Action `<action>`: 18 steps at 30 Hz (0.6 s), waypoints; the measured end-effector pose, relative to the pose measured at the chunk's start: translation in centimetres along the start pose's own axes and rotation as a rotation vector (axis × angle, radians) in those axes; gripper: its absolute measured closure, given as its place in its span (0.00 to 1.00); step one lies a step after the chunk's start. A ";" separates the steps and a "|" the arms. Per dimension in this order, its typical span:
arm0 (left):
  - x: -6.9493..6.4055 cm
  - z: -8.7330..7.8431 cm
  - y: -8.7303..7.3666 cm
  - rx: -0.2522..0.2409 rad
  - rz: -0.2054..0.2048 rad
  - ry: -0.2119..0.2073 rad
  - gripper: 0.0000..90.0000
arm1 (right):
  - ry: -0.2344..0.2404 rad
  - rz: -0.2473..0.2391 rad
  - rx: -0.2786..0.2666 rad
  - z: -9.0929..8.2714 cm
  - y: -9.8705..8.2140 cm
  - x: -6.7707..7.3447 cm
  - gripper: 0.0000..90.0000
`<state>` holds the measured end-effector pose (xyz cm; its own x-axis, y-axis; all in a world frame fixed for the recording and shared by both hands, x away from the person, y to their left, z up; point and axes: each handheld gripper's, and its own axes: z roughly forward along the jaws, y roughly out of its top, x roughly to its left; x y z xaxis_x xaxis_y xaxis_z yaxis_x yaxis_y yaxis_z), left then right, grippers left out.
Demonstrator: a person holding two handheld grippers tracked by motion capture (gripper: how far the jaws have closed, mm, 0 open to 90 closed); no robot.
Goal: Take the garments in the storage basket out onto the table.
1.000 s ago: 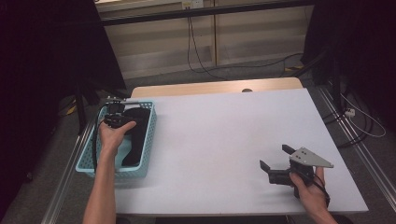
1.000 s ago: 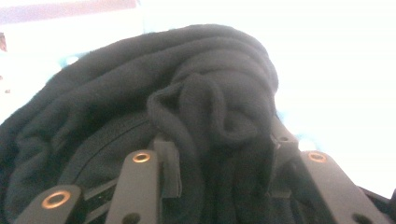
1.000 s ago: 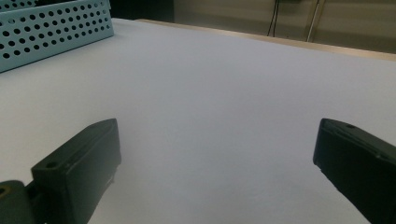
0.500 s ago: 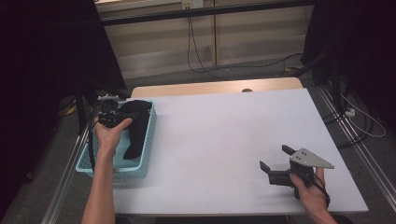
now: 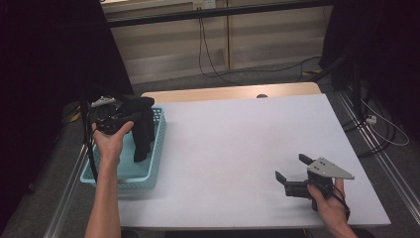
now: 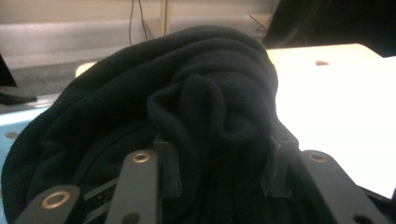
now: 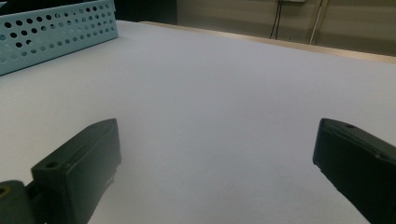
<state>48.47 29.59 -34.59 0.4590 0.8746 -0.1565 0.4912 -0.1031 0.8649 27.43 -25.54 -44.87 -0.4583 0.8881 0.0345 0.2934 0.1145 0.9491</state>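
Observation:
A black garment [image 5: 142,124] hangs from my left gripper [image 5: 119,118] above the light blue basket [image 5: 141,173] at the table's left edge. Its lower end still reaches down into the basket. In the left gripper view the bunched black garment [image 6: 196,107] bulges over the two jaws, which are shut on its folds. My right gripper [image 5: 293,174] rests low over the white table [image 5: 237,139] near the front right, jaws wide apart with nothing between them. In the right gripper view its fingers [image 7: 79,163] frame bare white table [image 7: 210,93].
The perforated basket wall [image 7: 56,32] stands at the far left in the right gripper view. A wooden strip [image 5: 228,92] runs along the table's far edge. Cables [image 5: 208,44] lie on the floor beyond, and metal rails [image 5: 74,173] flank the table.
My left gripper has risen and pulled back toward the left with the black garment, lifting most of it out of the basket. The right gripper has stayed put.

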 end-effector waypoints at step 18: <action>-2.1 -4.2 2.4 -0.137 0.056 -0.036 0.65 | 0.000 -0.003 -0.003 -0.1 0.0 0.0 0.01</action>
<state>45.64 29.50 -30.18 0.5101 0.8516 -0.1208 0.3600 -0.0838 0.9292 27.37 -25.54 -44.84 -0.4592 0.8877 0.0320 0.2894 0.1154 0.9502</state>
